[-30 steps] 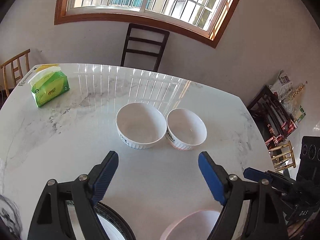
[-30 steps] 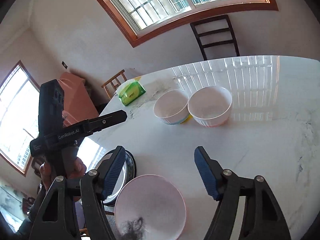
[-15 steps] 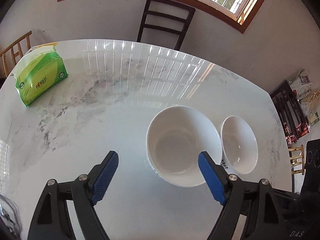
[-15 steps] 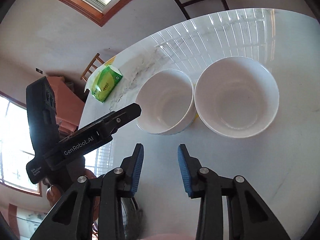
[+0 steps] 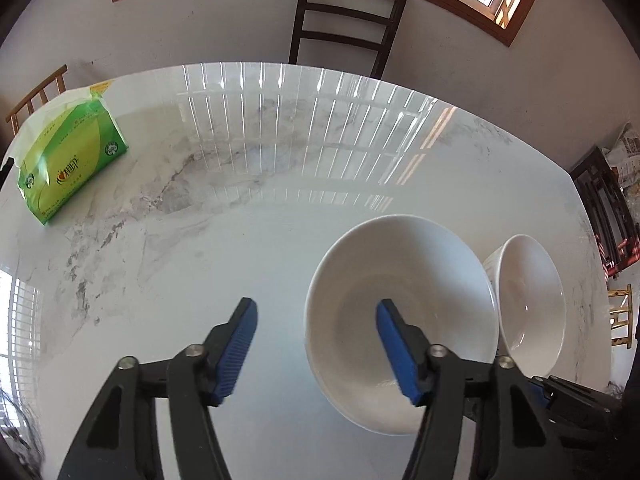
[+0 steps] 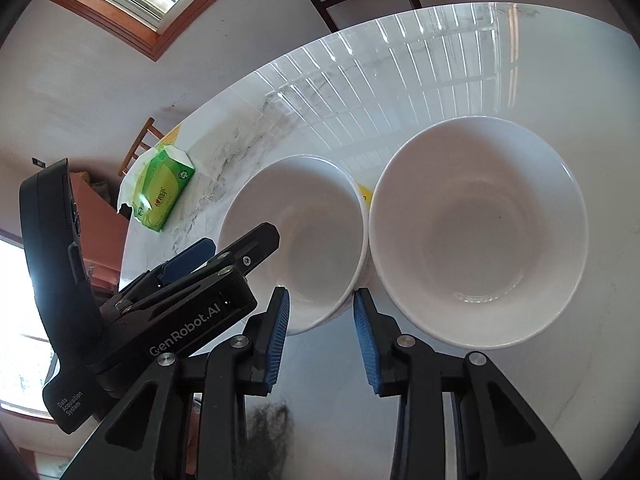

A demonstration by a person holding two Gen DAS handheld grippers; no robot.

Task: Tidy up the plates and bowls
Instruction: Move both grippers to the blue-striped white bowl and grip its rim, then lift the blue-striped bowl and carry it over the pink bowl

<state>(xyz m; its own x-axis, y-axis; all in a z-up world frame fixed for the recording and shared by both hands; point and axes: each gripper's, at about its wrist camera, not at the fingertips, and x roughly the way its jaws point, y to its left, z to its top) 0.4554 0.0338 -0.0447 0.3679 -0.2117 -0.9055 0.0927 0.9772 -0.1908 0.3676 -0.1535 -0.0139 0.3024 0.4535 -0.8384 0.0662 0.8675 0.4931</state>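
Two white bowls sit side by side, rims touching, on the marble table. In the left wrist view the left bowl is the nearer; in the right wrist view the right bowl fills the frame, and a yellow patch shows between them, unseen from the other camera. The left gripper is spread, one finger over the left bowl's rim. The right gripper, partly spread, has moved closer since half a second ago. A green tissue pack lies well apart.

Home dining rm: marble table, chairs
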